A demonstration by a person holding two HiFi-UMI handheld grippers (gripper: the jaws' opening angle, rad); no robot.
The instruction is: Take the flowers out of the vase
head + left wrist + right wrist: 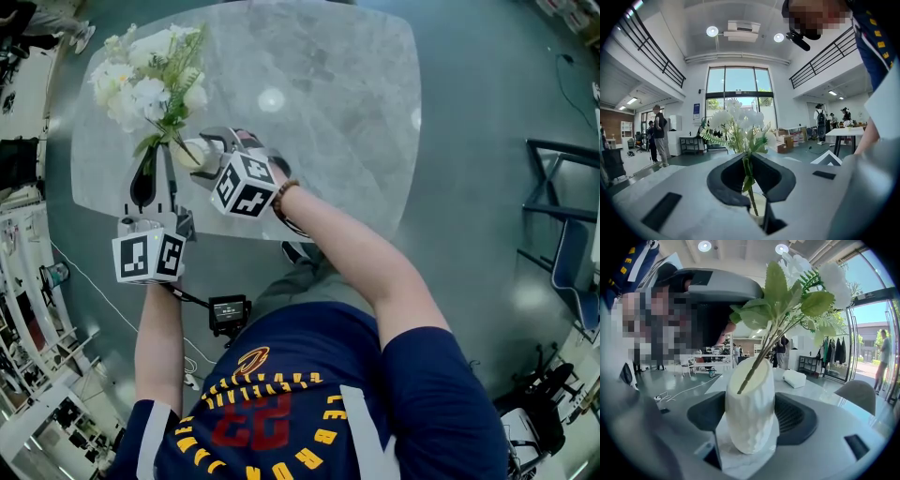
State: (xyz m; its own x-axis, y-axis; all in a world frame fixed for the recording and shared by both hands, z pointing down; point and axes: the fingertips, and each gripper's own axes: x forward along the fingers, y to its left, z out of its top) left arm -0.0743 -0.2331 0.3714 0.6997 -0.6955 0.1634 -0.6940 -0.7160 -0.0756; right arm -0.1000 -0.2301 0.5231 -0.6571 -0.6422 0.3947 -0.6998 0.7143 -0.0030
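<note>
White flowers [150, 70] with green leaves stand in a small white ribbed vase [187, 155] on the grey marble table [319, 112], near its left front edge. My left gripper [157, 169] is shut on the green stems [749, 183] just above the vase's mouth; the blooms [738, 124] rise beyond the jaws. My right gripper [204, 155] comes in from the right and is shut on the vase [750, 408], its pads against both sides of the body. The stems lean out of the vase toward the leaves and blooms [801, 291] at upper right.
A white roll-like object [793, 378] lies farther along the table. A dark-framed chair [562, 234] stands on the floor at the right. A small black device [230, 312] hangs below the table edge. People stand far back in the hall [658, 133].
</note>
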